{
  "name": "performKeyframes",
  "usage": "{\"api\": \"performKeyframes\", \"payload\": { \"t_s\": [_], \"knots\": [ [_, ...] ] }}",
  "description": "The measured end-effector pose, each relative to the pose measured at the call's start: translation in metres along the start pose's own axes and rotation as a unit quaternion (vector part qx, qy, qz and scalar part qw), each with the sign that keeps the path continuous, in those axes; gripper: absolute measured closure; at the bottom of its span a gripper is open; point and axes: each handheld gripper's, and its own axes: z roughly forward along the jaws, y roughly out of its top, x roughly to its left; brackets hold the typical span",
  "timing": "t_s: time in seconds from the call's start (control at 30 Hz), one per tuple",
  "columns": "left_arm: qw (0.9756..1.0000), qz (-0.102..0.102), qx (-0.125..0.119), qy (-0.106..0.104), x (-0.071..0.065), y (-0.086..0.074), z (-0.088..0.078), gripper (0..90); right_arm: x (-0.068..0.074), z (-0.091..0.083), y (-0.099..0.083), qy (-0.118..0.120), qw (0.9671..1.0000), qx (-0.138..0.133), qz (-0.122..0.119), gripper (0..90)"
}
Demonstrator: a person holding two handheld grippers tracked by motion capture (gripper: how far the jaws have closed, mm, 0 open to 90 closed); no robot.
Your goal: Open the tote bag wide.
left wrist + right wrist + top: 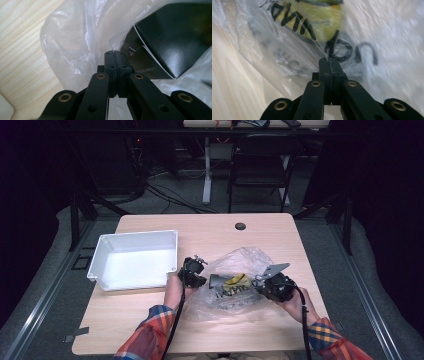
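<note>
- My left gripper (200, 279), jaws closed, pinches the clear plastic bag's (235, 265) left edge.
- My right gripper (260, 283) clamps the bag's right side.
- White tray (102, 251) lies far left.

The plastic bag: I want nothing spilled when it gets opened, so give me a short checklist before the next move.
1. Left hand-held gripper shut on the plastic bag: ok, jaws closed at the film.
2. Right hand-held gripper shut on the bag: ok.
3. Black box inside the bag: ok.
4. Yellow item inside: ok.
5. White bin within reach, beside the left hand: ok.
6. Bag mouth open: cannot tell.
</note>
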Motion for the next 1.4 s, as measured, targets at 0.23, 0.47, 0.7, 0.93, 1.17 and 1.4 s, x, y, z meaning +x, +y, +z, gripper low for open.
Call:
{"api": "performKeyframes", "payload": {
  "t_s": [0.23,0.47,0.7,0.93,1.17,1.4],
  "knots": [
    [0.9999,0.003,0.002,0.017,-0.001,0.001,0.003,89.7,-0.012,0.004,-0.029,0.011,0.9985,0.042,0.032,90.0],
    [0.9997,0.003,0.01,0.022,0.001,0.001,0.004,89.7,-0.016,0.02,-0.034,0.011,0.9965,0.073,0.039,90.0],
    [0.9995,0.004,0.016,0.025,0.002,-0.002,0.003,89.7,-0.025,0.023,-0.038,0.003,0.9944,0.085,0.063,90.0],
    [0.9996,0.003,-0.001,0.027,0.003,0.0,-0.004,86.2,-0.021,0.018,-0.033,0.02,0.9952,0.079,0.055,77.8],
    [0.9992,0.003,-0.036,0.015,0.001,0.004,-0.027,72.2,-0.01,-0.016,-0.014,0.049,0.998,0.024,0.034,54.7],
    [0.9984,0.005,-0.056,0.001,-0.001,0.01,-0.036,60.7,-0.001,-0.046,0.005,0.06,0.9973,-0.035,0.024,38.8]
  ]
}}
